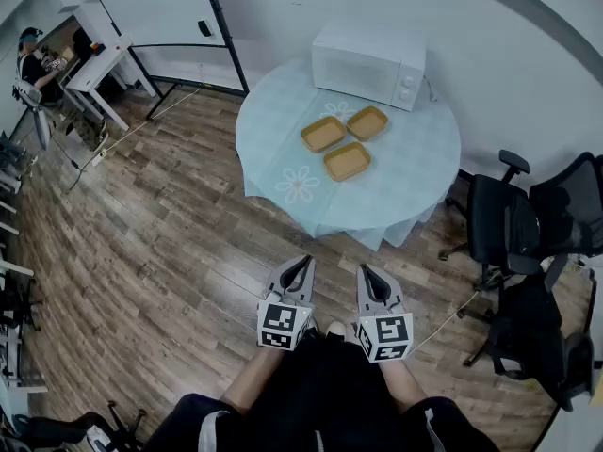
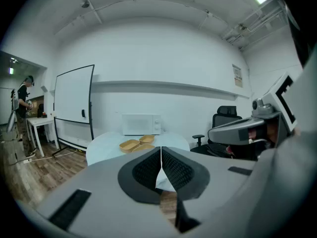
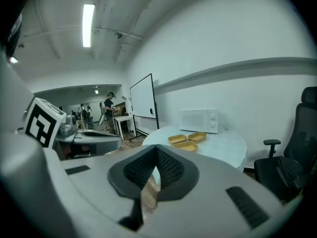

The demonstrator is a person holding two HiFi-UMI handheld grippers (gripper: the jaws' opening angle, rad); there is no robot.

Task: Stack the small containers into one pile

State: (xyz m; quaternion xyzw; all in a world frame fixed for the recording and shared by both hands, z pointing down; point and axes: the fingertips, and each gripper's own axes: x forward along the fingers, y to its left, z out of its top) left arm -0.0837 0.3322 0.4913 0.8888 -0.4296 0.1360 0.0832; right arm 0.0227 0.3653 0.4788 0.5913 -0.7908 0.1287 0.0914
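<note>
Three small tan containers lie side by side on the round table (image 1: 415,191): one at the left (image 1: 323,134), one at the back (image 1: 367,122), one at the front (image 1: 347,161). In the left gripper view the containers (image 2: 136,144) appear far off beyond the jaws; the right gripper view shows the same containers (image 3: 187,141). My left gripper (image 1: 302,267) and right gripper (image 1: 366,275) are held low over the wooden floor, well short of the table. Both are shut with nothing between the jaws.
A white microwave (image 1: 369,64) stands at the back of the table. Black office chairs (image 1: 528,243) stand at the right. A whiteboard (image 1: 155,8) and a white desk (image 1: 99,69) are at the far left, where a person (image 1: 33,64) stands.
</note>
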